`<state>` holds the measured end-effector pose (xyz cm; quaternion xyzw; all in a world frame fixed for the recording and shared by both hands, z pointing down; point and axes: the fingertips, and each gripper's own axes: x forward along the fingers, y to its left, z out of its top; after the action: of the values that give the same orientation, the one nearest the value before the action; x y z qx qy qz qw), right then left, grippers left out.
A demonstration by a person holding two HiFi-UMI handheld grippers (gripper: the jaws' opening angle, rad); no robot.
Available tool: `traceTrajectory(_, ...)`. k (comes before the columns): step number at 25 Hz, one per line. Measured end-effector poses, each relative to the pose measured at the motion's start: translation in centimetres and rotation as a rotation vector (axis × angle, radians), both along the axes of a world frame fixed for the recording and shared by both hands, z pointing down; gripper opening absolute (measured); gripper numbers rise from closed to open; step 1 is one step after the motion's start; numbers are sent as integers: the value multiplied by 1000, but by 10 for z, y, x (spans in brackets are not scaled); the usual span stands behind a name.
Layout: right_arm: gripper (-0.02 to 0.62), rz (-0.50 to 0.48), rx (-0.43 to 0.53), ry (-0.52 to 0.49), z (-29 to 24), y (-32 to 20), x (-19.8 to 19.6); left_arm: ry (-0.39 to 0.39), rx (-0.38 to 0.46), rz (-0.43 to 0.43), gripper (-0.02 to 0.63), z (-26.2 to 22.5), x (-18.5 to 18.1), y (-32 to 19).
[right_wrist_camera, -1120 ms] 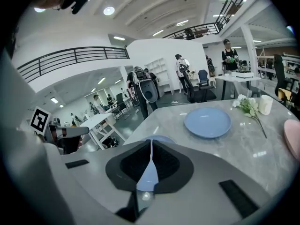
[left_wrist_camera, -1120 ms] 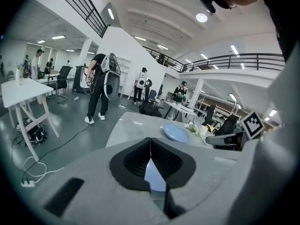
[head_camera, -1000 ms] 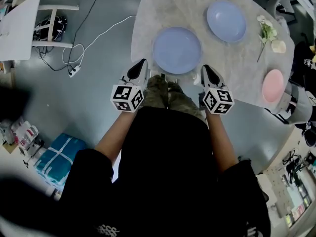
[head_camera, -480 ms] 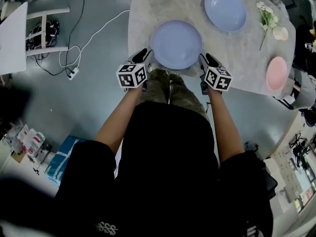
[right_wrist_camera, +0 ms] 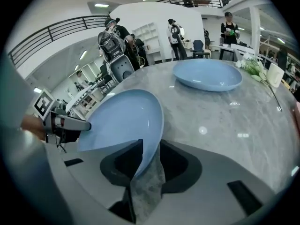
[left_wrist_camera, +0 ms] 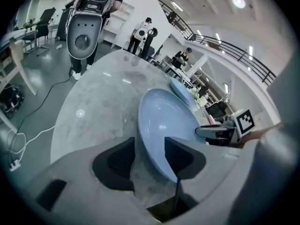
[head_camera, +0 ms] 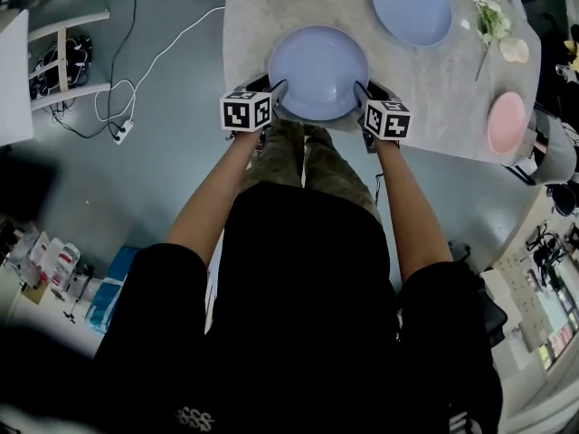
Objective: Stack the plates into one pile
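I count three plates on my one desk (head_camera: 425, 89): the near blue plate (head_camera: 318, 71), the far blue plate (head_camera: 412, 5) and one pink plate (head_camera: 506, 123). One flower sprig (head_camera: 489, 21).

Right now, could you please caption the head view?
Jaws just opened, the left gripper and right gripper straddle opposite rims of the near blue plate.

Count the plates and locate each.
3: near blue plate at the table's front edge, far blue plate behind it, pink plate at the right edge; none seems hidden.
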<state>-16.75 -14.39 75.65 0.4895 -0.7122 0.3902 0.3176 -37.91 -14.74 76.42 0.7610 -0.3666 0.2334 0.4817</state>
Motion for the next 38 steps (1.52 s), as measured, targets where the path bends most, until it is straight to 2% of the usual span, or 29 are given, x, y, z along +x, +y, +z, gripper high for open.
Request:
traceTrajectory(2, 92, -4, -10, 40, 3, 0, -2, -16, -7, -12, 189, 5, -2, -1)
traceTrajectory(4, 86, 1, -28, 61, 4, 3, -2, -25, -13, -30, 94, 6, -5, 0)
traceTrajectory(6, 78, 15, -45, 59, 1, 4, -2, -11, -41, -60, 82, 5, -7, 3)
traceTrajectory(9, 63, 74, -43, 19, -6, 6, -5, -13, -66, -64, 78, 3, -12, 8)
traceTrajectory(13, 51, 171, -14, -30, -24, 9, -5, -22, -22, -20, 78, -13, -13, 5)
traceTrajectory(17, 48, 204, 18, -41, -45, 17, -8, 5, 2, -30, 72, -32, -16, 7)
traceTrajectory(22, 43, 276, 35, -44, -55, 28, 5, 101, 34, -32, 74, -52, -4, 8)
traceTrajectory(26, 43, 284, 64, -67, -68, 36, 11, 81, 44, -8, 72, -60, 3, 14)
traceTrajectory(29, 43, 296, 74, -62, -75, 38, 27, 85, 52, -1, 72, -68, 18, 14)
traceTrajectory(34, 41, 333, 90, -64, -83, 47, 74, 140, 77, -4, 74, -82, 64, 16)
traceTrajectory(38, 41, 318, 101, -99, -92, 50, 109, 102, 92, 5, 74, -90, 100, 22)
